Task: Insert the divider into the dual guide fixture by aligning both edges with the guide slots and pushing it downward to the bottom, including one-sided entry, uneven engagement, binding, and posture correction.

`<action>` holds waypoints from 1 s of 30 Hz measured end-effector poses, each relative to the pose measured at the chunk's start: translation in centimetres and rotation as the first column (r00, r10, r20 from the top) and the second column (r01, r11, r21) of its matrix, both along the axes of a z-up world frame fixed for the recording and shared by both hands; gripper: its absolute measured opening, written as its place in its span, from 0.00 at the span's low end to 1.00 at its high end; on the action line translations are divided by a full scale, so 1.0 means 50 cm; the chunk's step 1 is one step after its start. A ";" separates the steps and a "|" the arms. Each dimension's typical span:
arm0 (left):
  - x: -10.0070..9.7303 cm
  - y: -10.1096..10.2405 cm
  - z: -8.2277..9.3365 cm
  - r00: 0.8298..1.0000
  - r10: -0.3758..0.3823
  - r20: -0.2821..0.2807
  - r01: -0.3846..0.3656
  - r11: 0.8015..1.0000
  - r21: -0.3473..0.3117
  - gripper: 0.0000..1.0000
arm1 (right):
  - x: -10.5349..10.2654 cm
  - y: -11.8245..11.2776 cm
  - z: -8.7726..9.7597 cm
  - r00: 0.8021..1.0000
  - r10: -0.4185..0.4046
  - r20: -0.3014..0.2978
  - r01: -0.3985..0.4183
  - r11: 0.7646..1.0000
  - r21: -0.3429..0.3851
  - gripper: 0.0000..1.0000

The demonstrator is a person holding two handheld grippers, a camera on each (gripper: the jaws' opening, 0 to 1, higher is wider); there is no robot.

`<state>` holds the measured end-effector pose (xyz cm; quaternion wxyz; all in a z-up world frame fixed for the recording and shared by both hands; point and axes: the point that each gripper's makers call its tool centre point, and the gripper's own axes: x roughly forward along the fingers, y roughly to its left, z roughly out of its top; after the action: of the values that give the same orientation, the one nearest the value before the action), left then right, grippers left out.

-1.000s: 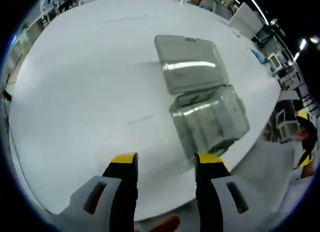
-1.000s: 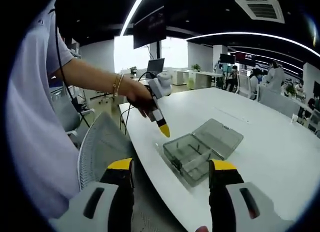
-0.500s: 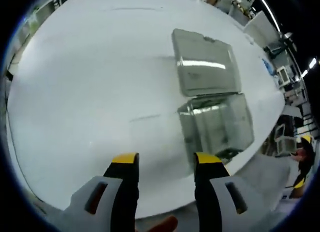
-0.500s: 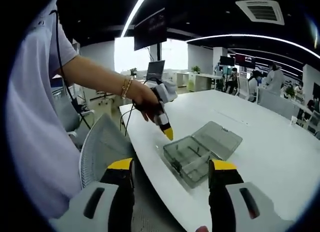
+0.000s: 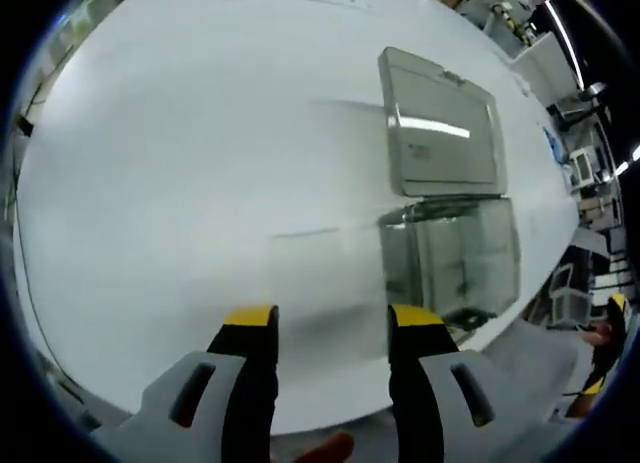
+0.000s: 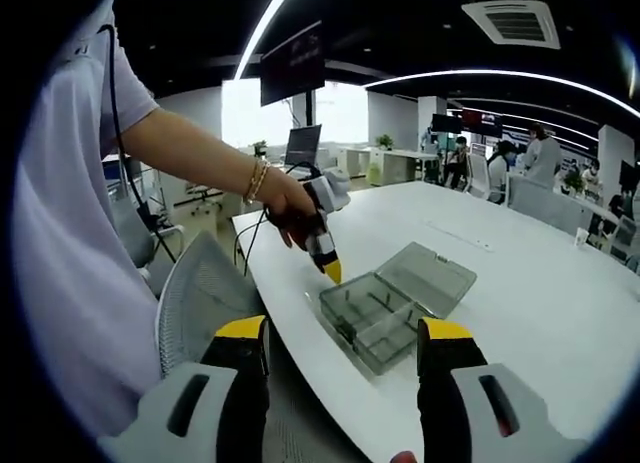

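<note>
A clear plastic box [image 5: 455, 255] stands open near the edge of the white table [image 5: 180, 163], its hinged lid [image 5: 440, 123] lying flat beyond it. My left gripper [image 5: 332, 321] hovers open and empty above the table, the box just right of its right jaw. In the right gripper view the same box [image 6: 372, 315] and lid [image 6: 432, 276] show thin partitions and small dark parts inside; I cannot tell which is the divider. A hand holds the left gripper [image 6: 331, 272] just left of the box, tips down. My right gripper [image 6: 342, 335] is open and empty, off the table's edge.
A grey mesh chair back [image 6: 195, 303] stands between me and the table edge [image 6: 290, 318]. The person's arm and white sleeve [image 6: 60, 233] take up the left. Desks, screens and people sit far behind. More furniture lies beyond the table edge [image 5: 590, 313].
The left gripper has moved lower and closer to the box's left side, so the box sits further right in its view. The right gripper has hardly moved.
</note>
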<state>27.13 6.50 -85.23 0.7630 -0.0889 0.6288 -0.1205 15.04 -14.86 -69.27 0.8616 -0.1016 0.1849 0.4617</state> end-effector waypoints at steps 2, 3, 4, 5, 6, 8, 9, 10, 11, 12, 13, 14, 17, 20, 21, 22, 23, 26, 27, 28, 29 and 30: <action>0.000 -0.002 -0.003 1.000 0.007 -0.008 -0.007 1.000 0.003 0.42 | 0.000 0.001 -0.001 1.000 -0.001 -0.002 0.001 1.000 0.004 0.57; 0.001 -0.002 -0.005 1.000 0.009 -0.011 -0.009 1.000 0.009 0.42 | -0.001 0.002 0.000 1.000 0.000 -0.002 0.000 1.000 0.006 0.57; 0.004 -0.001 -0.007 1.000 0.013 -0.012 -0.013 1.000 0.016 0.42 | -0.002 0.002 0.000 1.000 0.001 -0.002 -0.001 1.000 0.007 0.57; 0.005 -0.001 -0.008 1.000 0.015 -0.013 -0.015 1.000 0.018 0.42 | -0.002 0.002 0.001 1.000 0.002 -0.001 -0.002 1.000 0.007 0.57; 0.006 -0.002 -0.008 1.000 0.022 -0.018 -0.022 1.000 0.021 0.42 | -0.003 0.002 0.002 1.000 0.004 -0.001 -0.004 1.000 0.006 0.57; 0.009 -0.002 -0.012 0.999 0.025 -0.025 -0.024 0.999 0.033 0.42 | -0.003 0.001 0.006 1.000 0.002 0.003 -0.002 1.000 0.007 0.57; 0.009 0.000 -0.013 0.999 0.025 -0.026 -0.024 0.999 0.038 0.42 | -0.003 0.001 0.008 1.000 0.002 0.004 -0.002 1.000 0.009 0.57; 0.008 0.004 -0.016 0.999 0.028 -0.033 -0.026 0.998 0.055 0.42 | -0.003 0.000 0.010 1.000 0.001 0.005 -0.001 1.000 0.011 0.57; 0.006 0.008 -0.019 0.999 0.032 -0.038 -0.030 0.997 0.066 0.42 | -0.002 -0.001 0.012 1.000 -0.001 0.008 0.001 1.000 0.012 0.57; 0.005 0.012 -0.022 0.998 0.037 -0.044 -0.034 0.997 0.076 0.42 | -0.001 -0.002 0.013 1.000 -0.003 0.010 0.003 1.000 0.011 0.57; 0.005 0.013 -0.024 0.998 0.039 -0.046 -0.035 0.996 0.080 0.42 | 0.000 -0.003 0.014 1.000 -0.005 0.011 0.005 1.000 0.012 0.57; 0.006 0.013 -0.025 0.998 0.038 -0.046 -0.034 0.996 0.081 0.42 | 0.001 -0.004 0.015 1.000 -0.008 0.011 0.008 1.000 0.014 0.57; 0.009 0.016 -0.027 0.998 0.036 -0.049 -0.031 0.995 0.096 0.41 | 0.004 -0.007 0.013 1.000 -0.014 0.009 0.014 1.000 0.017 0.57; 0.008 0.017 -0.026 0.997 0.049 -0.058 -0.043 0.994 0.100 0.40 | 0.005 -0.006 0.013 1.000 -0.018 0.008 0.017 1.000 0.023 0.56; 0.008 0.018 -0.026 0.997 0.058 -0.059 -0.052 0.993 0.104 0.40 | 0.006 -0.006 0.012 1.000 -0.018 0.007 0.018 1.000 0.025 0.56; 0.010 0.019 -0.027 0.997 0.058 -0.060 -0.052 0.993 0.106 0.40 | 0.006 -0.005 0.011 1.000 -0.018 0.006 0.018 0.999 0.026 0.57; 0.010 0.019 -0.028 0.996 0.058 -0.061 -0.051 0.993 0.109 0.40 | 0.006 -0.005 0.010 1.000 -0.018 0.005 0.018 0.999 0.027 0.57; 0.009 0.017 -0.027 0.996 0.058 -0.065 -0.050 0.992 0.120 0.40 | 0.006 -0.004 0.006 1.000 -0.017 0.000 0.017 0.999 0.027 0.57; 0.009 0.016 -0.027 0.996 0.058 -0.067 -0.050 0.991 0.122 0.41 | 0.005 -0.004 0.006 1.000 -0.016 0.001 0.016 1.000 0.024 0.57; 0.010 0.015 -0.027 0.996 0.054 -0.068 -0.046 0.991 0.124 0.41 | 0.005 -0.005 0.006 1.000 -0.015 0.002 0.015 1.000 0.025 0.57; 0.010 0.017 -0.028 0.996 0.053 -0.067 -0.044 0.990 0.133 0.41 | 0.005 -0.005 0.007 1.000 -0.015 0.001 0.015 0.999 0.028 0.57; 0.009 0.017 -0.028 0.996 0.052 -0.068 -0.042 0.990 0.138 0.40 | 0.006 -0.006 0.007 1.000 -0.016 0.001 0.016 0.999 0.029 0.57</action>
<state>27.57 7.35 -86.61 0.7469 -0.0558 0.6602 -0.0561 15.33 -15.15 -68.91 0.8668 -0.0879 0.1787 0.4572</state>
